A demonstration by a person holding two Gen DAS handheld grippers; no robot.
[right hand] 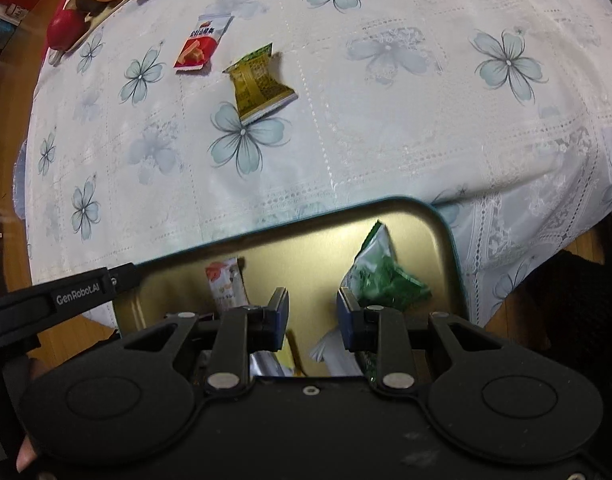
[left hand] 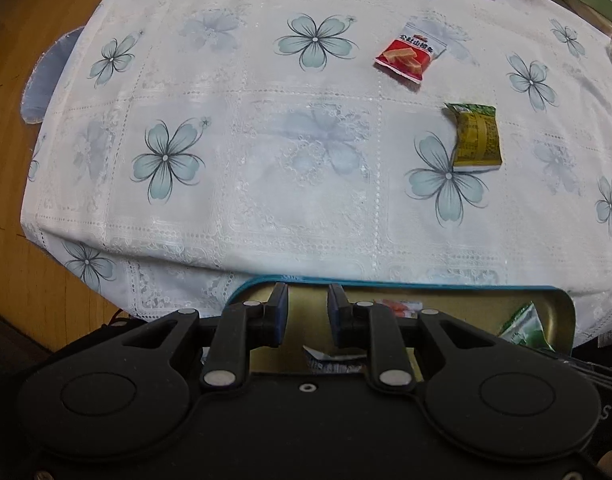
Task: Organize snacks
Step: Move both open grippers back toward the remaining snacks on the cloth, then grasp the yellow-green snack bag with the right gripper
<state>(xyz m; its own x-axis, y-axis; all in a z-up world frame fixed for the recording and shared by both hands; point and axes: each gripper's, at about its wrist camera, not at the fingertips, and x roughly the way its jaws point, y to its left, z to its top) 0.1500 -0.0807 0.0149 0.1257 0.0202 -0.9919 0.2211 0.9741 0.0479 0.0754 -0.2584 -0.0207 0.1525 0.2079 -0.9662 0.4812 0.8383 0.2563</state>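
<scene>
left tool (left hand: 306,312): jaws narrowly parted, nothing between, over gold tin (left hand: 562,312) | right tool (right hand: 312,312): same, empty, over tin beside green packet (right hand: 382,272) | ahead on bench (left hand: 266,184): red snack packet (left hand: 410,54), olive-green packet (left hand: 476,136), apart

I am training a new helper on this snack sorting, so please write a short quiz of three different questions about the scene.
1. True or false: the red snack packet already lies inside the tin.
2. How many snack packets lie loose on the tablecloth?
3. Which loose packet is nearer the tin: (a) the red one, (b) the yellow-green packet?

Key:
1. False; it lies on the tablecloth.
2. Two.
3. (b).
</scene>
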